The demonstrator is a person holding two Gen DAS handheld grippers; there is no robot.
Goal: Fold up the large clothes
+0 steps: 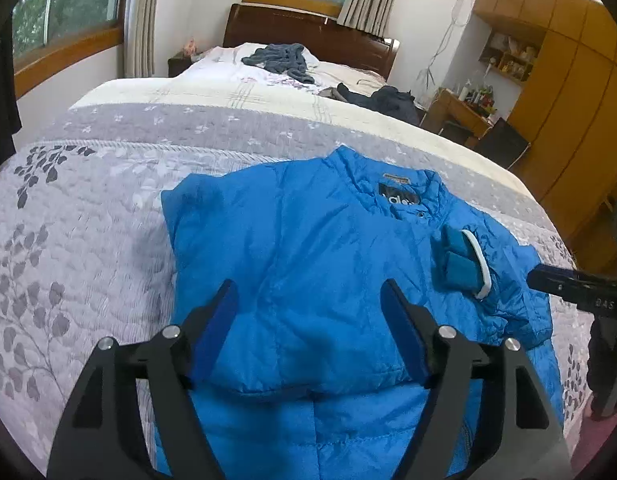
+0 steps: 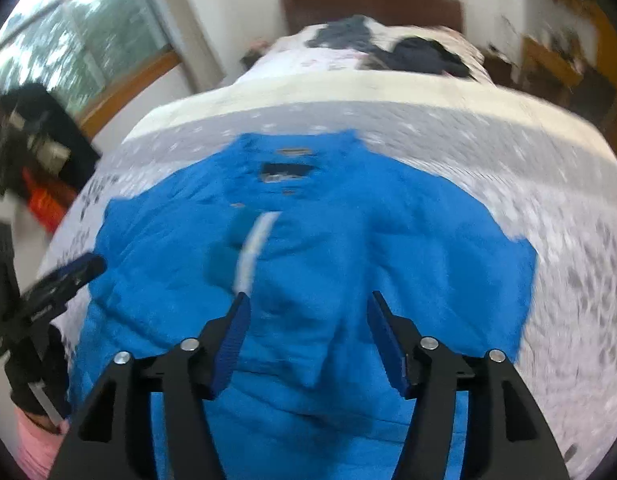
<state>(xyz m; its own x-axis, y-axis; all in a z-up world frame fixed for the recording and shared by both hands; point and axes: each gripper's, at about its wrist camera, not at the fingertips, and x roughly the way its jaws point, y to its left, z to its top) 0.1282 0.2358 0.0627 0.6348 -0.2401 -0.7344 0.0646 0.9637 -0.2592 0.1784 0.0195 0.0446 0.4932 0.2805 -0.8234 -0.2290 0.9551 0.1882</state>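
A bright blue puffer jacket [image 1: 328,240] lies flat on the bed's quilt [image 1: 88,220], collar and black label [image 1: 398,196] at the far end. One sleeve is folded across the chest, its teal cuff with white trim [image 1: 464,264] lying right of centre. My left gripper [image 1: 308,286] hovers open over the jacket's lower middle, with nothing between its fingers. The right wrist view is motion-blurred; my right gripper [image 2: 308,296] is open above the jacket [image 2: 388,240], just below the cuff [image 2: 252,248]. The other tool shows at each view's edge: the right gripper [image 1: 548,278] and the left gripper [image 2: 68,276].
Dark clothes [image 1: 280,60] and another dark heap [image 1: 388,100] lie near the wooden headboard [image 1: 308,28]. A wooden wardrobe [image 1: 568,100] and a cluttered desk [image 1: 464,108] stand to the right, a window [image 1: 60,12] to the left. A pink sleeve [image 2: 36,444] shows at bottom left.
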